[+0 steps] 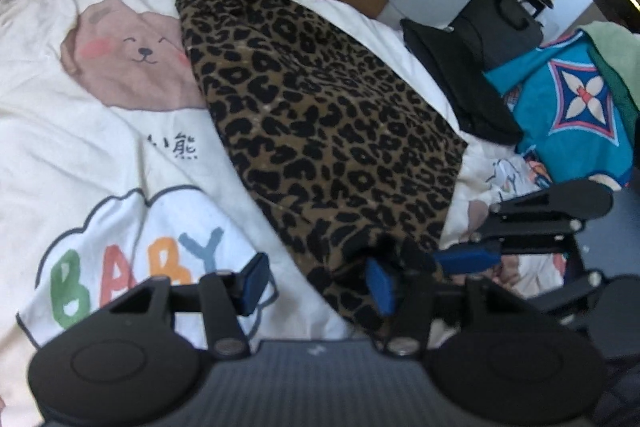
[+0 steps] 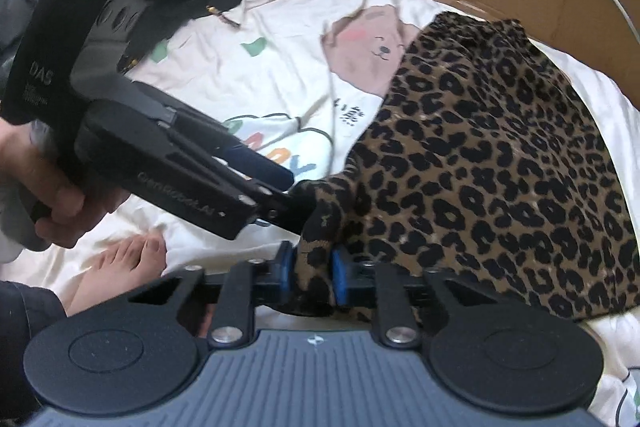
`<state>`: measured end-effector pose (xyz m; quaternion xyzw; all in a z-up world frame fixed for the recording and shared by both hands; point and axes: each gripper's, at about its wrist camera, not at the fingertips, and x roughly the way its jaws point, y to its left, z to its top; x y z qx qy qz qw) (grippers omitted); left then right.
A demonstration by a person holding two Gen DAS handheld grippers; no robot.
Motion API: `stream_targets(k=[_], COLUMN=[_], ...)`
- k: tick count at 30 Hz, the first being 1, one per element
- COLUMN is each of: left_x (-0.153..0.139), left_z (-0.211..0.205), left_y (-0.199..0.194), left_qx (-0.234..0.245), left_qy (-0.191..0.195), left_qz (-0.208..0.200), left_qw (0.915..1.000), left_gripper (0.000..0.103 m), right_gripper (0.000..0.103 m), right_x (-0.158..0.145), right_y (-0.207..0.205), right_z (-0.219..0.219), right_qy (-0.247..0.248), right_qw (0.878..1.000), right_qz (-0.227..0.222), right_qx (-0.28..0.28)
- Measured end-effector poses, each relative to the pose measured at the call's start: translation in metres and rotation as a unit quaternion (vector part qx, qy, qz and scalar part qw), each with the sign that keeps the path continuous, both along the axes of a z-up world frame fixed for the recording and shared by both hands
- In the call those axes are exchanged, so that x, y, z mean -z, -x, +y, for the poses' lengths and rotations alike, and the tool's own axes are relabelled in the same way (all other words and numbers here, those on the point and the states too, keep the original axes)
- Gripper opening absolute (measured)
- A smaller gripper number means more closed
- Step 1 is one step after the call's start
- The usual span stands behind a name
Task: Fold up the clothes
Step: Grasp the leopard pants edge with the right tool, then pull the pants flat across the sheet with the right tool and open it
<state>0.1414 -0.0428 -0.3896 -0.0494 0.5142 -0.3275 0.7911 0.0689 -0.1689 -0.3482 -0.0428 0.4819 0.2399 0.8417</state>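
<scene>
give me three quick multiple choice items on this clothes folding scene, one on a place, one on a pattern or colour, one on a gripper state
1. Where does the leopard-print garment lie?
A. on the white bedsheet with the bear print
B. inside the cardboard box
C. on the floor

2. What pattern does the garment being folded carry?
A. blue stripes
B. black spots on brown
C. plain grey

3. How does the right gripper stand?
A. wide open above the sheet
B. shut on nothing
C. shut on a bunched corner of the garment

Answers:
1 A, the garment is spread over the sheet, partly covering the bear.
2 B, both views show black blotches on brown cloth.
3 C, the right wrist view shows the blue pads pressing cloth from both sides.
</scene>
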Motion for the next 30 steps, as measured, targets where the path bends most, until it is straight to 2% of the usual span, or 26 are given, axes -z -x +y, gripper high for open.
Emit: stream_targets(k=[2, 7, 10, 14, 16, 18, 20, 23, 30], left_x=[0.001, 0.004, 0.007, 0.012, 0.013, 0.014, 0.013, 0.005, 0.002], left_z=[-0.001, -0.005, -0.001, 0.009, 0.011, 0.012, 0.013, 0.019, 0.045], left_y=[0.001, 0.006, 0.005, -0.001, -0.002, -0.004, -0.006, -0.005, 0.001], left_qx=[0.000, -0.002, -0.029, -0.065, -0.071, -0.075, -0.079, -0.080, -0.079], left_qy=[0.001, 0.011, 0.044, 0.093, 0.104, 0.111, 0.115, 0.113, 0.064], left_qz=[0.003, 0.015, 0.044, 0.079, 0.087, 0.095, 0.101, 0.090, 0.086], left_qw=[1.0000, 0.9998, 0.9976, 0.9904, 0.9882, 0.9864, 0.9851, 0.9862, 0.9911], left_gripper=[0.056, 0.055, 0.053, 0.048, 0.042, 0.023, 0.013, 0.007, 0.003], right_gripper=[0.013, 0.011, 0.011, 0.011, 0.011, 0.011, 0.011, 0.010, 0.011], right_x=[0.000, -0.004, -0.006, -0.011, -0.012, -0.010, -0.009, -0.011, -0.006], right_y=[0.003, 0.005, 0.005, 0.007, 0.007, 0.007, 0.007, 0.006, 0.005], right_z=[-0.002, -0.006, -0.010, -0.016, -0.021, -0.023, -0.026, -0.030, -0.016], right_qy=[0.001, -0.005, -0.012, -0.034, -0.042, -0.039, -0.039, -0.051, -0.055], right_qw=[1.000, 1.000, 1.000, 0.999, 0.999, 0.999, 0.998, 0.997, 0.998], right_qz=[-0.001, -0.004, -0.001, 0.014, 0.019, 0.021, 0.023, 0.024, 0.039], right_qx=[0.001, 0.009, 0.014, 0.019, 0.026, 0.031, 0.037, 0.045, 0.021])
